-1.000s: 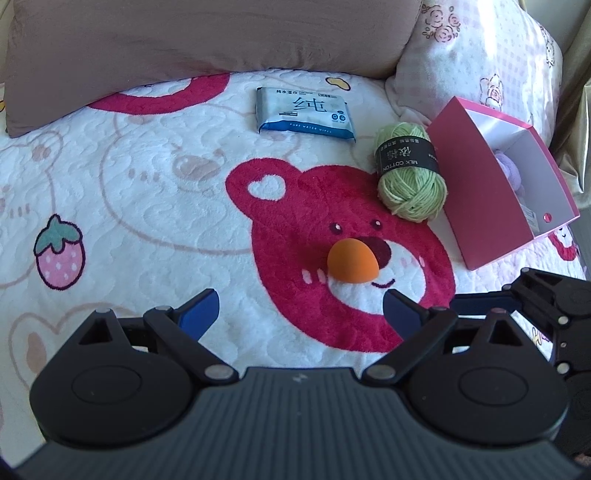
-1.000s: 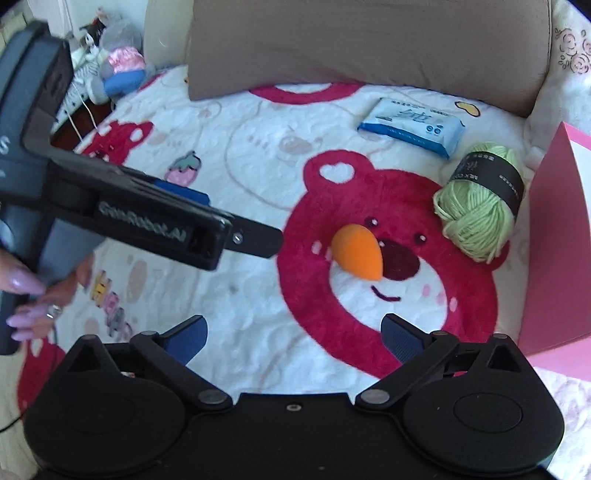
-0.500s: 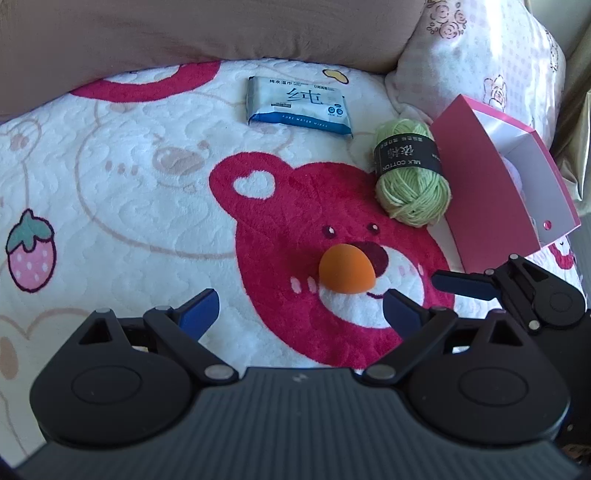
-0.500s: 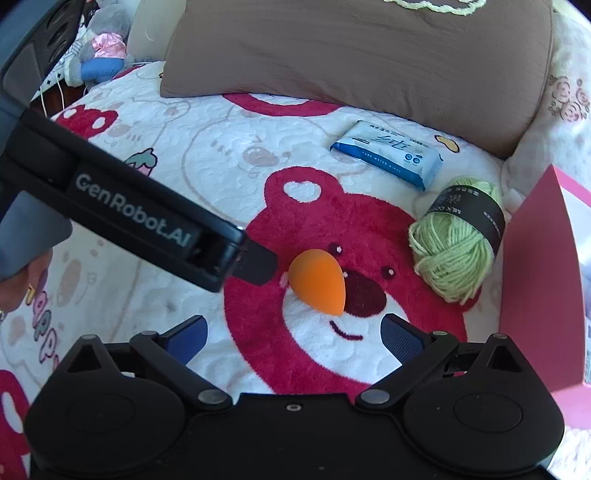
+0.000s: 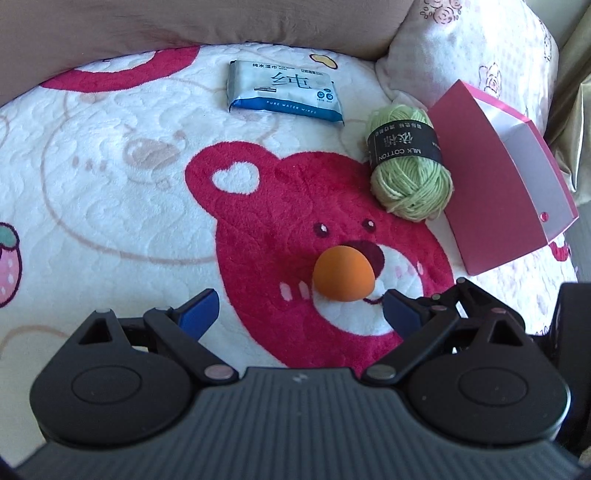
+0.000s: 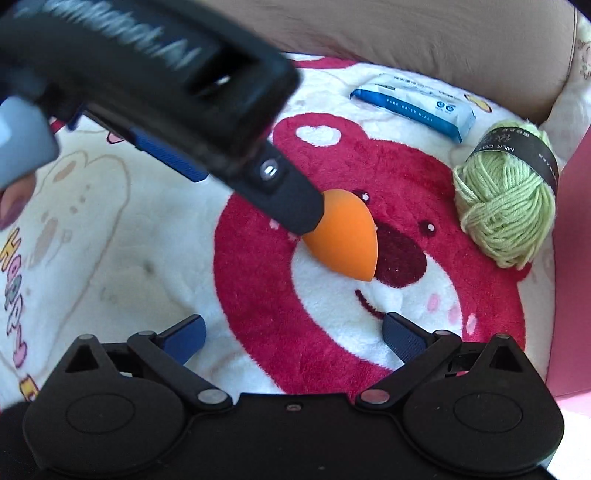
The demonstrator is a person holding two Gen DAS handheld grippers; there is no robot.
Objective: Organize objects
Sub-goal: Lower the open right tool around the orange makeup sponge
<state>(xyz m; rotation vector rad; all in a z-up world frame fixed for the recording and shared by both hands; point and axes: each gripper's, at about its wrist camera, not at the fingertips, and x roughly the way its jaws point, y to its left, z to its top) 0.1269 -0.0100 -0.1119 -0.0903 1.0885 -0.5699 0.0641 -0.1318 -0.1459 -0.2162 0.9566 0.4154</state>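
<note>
A: Left gripper [image 5: 299,308] jaws apart, straddling the orange sponge [image 5: 343,274] on the bear's nose. Lined up for a grab, I'd say.

B: Right gripper [image 6: 293,334]?

A: Jaws apart too, empty, hovering near. Pink box [image 5: 509,177] stands open beside the green yarn [image 5: 410,166], probably the drop spot.

B: Surface?

A: Fleece bear blanket [image 5: 110,166] on a bed, wipes pack [image 5: 284,90] near a brown pillow [image 5: 184,26].

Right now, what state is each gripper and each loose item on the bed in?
left gripper: open, straddling the orange sponge without gripping it
right gripper: open, empty
orange sponge: lying loose on the blanket
green yarn ball: wound, banded, beside the box
wipes pack: lying flat
pink box: open
</note>
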